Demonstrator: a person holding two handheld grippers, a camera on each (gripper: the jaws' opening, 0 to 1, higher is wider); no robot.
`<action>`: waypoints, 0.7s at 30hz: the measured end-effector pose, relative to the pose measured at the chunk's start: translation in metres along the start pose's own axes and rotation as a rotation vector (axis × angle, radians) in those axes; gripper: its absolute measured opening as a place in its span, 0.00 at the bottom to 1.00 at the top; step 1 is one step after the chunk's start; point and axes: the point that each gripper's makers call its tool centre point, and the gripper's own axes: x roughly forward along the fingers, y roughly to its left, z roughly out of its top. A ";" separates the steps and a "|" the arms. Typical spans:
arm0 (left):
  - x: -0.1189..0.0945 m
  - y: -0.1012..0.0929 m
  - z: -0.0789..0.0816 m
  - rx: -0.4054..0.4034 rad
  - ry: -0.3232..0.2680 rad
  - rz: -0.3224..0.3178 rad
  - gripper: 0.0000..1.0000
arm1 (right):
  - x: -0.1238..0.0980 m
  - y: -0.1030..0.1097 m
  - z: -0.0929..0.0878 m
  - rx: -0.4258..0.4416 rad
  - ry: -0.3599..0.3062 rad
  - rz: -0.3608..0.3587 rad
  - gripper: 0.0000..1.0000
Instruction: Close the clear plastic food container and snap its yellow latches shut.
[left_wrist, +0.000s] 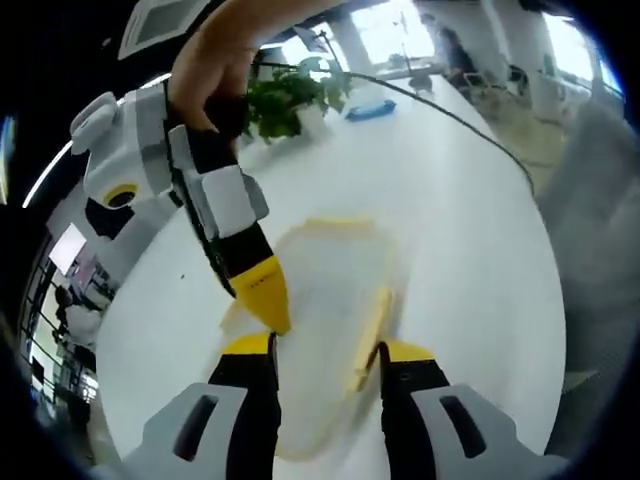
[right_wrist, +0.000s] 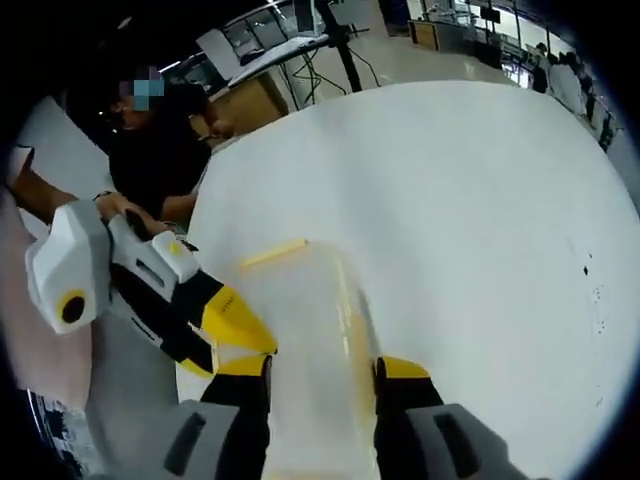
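In the left gripper view, the left gripper (left_wrist: 326, 356) rises from the bottom edge with its two yellow-tipped black jaws spread apart, one on either side of the clear plastic food container (left_wrist: 325, 330), which lies on a white table (left_wrist: 450, 200). The container is blurred; a yellow latch (left_wrist: 371, 335) runs along its right side just beside the right jaw, and another yellow edge shows along its far side. The other gripper, the right gripper (left_wrist: 268, 300), comes down from the upper left, held by a hand (left_wrist: 212, 60), its yellow tip on the container's left edge; whether its jaws are apart or together cannot be told here. A green plant (left_wrist: 290, 95) and a blue object (left_wrist: 370, 106) stand at the far end of the table. In the right gripper view, the right gripper (right_wrist: 322, 368) has its jaws spread wide, with the clear container (right_wrist: 305, 340) between them on the white table (right_wrist: 450, 200). A yellow latch (right_wrist: 272, 252) marks the container's far edge. The left gripper (right_wrist: 235, 330) enters from the left, its yellow tip at the container's left side. A person in dark clothing (right_wrist: 160, 160) sits beyond the table.
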 end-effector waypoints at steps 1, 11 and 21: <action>0.000 -0.001 0.000 0.002 0.002 -0.001 0.35 | 0.000 0.000 0.000 -0.004 -0.004 -0.008 0.39; 0.000 -0.002 0.000 0.016 0.010 0.003 0.35 | -0.004 0.001 0.003 -0.049 -0.040 -0.127 0.38; -0.002 -0.002 0.001 -0.032 -0.014 -0.035 0.36 | -0.007 0.002 0.005 -0.083 -0.054 -0.230 0.37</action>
